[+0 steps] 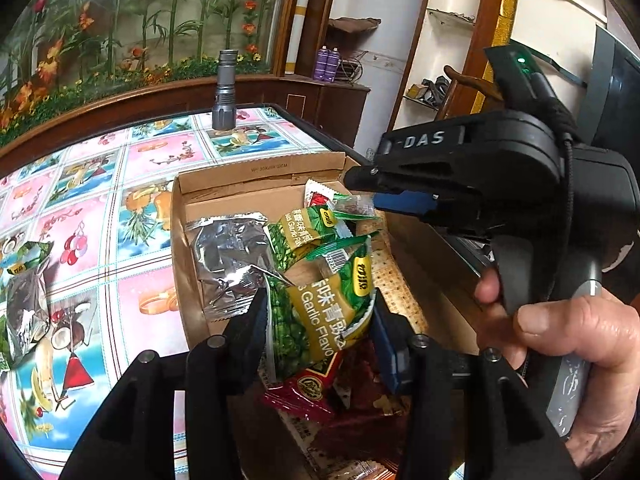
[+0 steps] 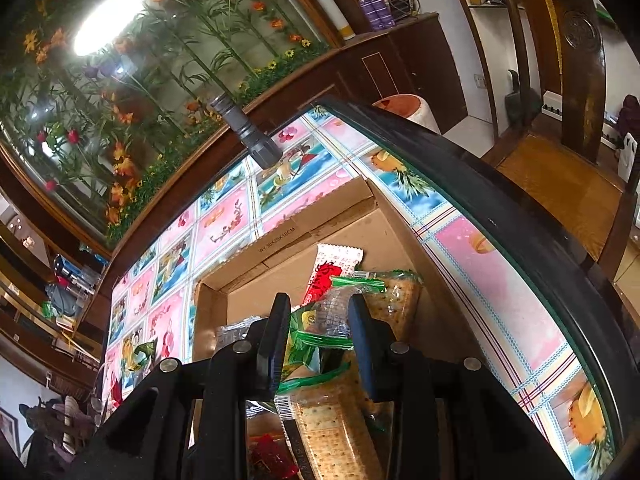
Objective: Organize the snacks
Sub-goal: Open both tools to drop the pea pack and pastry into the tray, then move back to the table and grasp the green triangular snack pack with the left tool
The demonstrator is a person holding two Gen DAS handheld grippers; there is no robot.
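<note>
The left gripper (image 1: 320, 320) stands over the near end of an open cardboard box (image 1: 256, 178), its jaws part open with a green pea packet (image 1: 320, 312) between them; the pads look to lie against the packet's sides, though whether they press it I cannot tell. Under that packet lies a dark red packet (image 1: 316, 392), and just beyond it a silver foil pouch (image 1: 228, 260) and a second green packet (image 1: 296, 232). The right gripper (image 1: 360, 204) reaches in from the right, held by a hand (image 1: 560, 344); in its own view its jaws are narrowly parted around a clear wrapper with green ends (image 2: 332, 320), above a cracker pack (image 2: 336, 436). The box sits on a counter (image 1: 100, 208) with a fruit-pattern cover. More packets (image 1: 24, 304) lie at the counter's left, and a grey flashlight (image 1: 224, 92) stands upright at its far edge.
</note>
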